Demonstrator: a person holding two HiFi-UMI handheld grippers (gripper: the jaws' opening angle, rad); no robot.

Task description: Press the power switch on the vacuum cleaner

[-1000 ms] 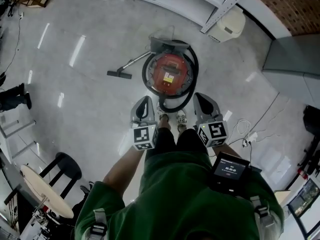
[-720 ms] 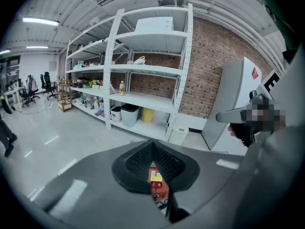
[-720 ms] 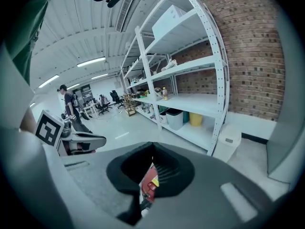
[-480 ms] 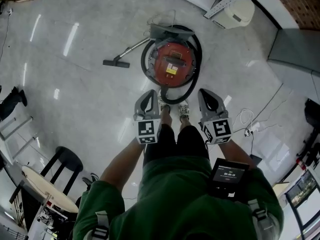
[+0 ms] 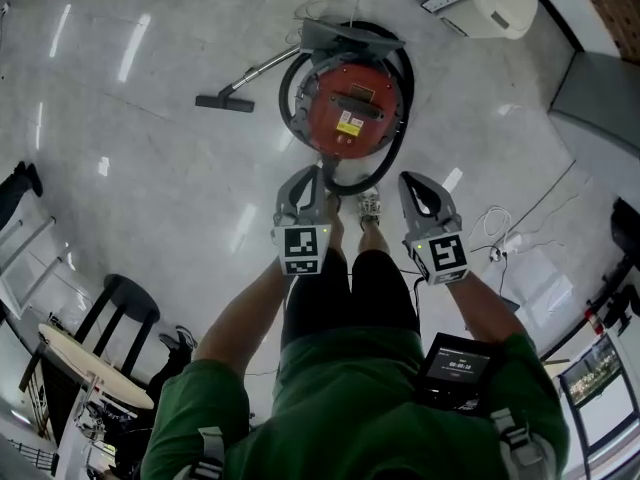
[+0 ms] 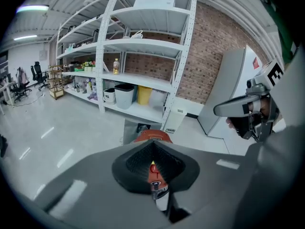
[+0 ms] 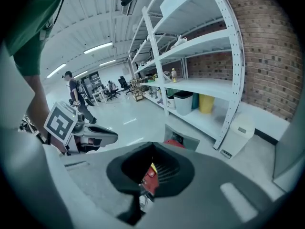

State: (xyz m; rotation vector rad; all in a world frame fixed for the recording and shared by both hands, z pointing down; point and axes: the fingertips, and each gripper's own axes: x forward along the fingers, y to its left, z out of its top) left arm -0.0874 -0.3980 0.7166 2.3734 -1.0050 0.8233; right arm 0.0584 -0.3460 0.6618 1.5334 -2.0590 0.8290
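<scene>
Glossy grey floor [image 5: 150, 188] fills most of the head view, with white metal shelves [image 6: 143, 46] against a brick wall [image 6: 214, 42] showing in both gripper views. A grey bin [image 6: 125, 95] and a yellow bin [image 6: 144, 95] stand on the lowest shelf.

A round red vacuum cleaner [image 5: 350, 108] stands on the floor just ahead of the person's feet [image 5: 368, 208]. Its black hose [image 5: 395, 158] loops around the body. A metal wand runs out to the left and ends in a black floor nozzle [image 5: 224, 103] that lies flat on the floor. The red top carries a dark panel and a yellow label; the power switch itself is too small to pick out.

The left gripper [image 5: 308, 183] is held low in front of the person, its tip near the vacuum cleaner's near edge but not touching it. Its jaws are closed together with nothing between them; the red body shows through the gap behind them. The right gripper [image 5: 415, 188] hangs level with it on the other side of the feet, just beside the hose loop, jaws likewise closed and empty.

A white cable [image 5: 495, 248] lies on the floor to the right, and a black stool [image 5: 120, 303] and a round table [image 5: 90, 368] stand at the lower left.
</scene>
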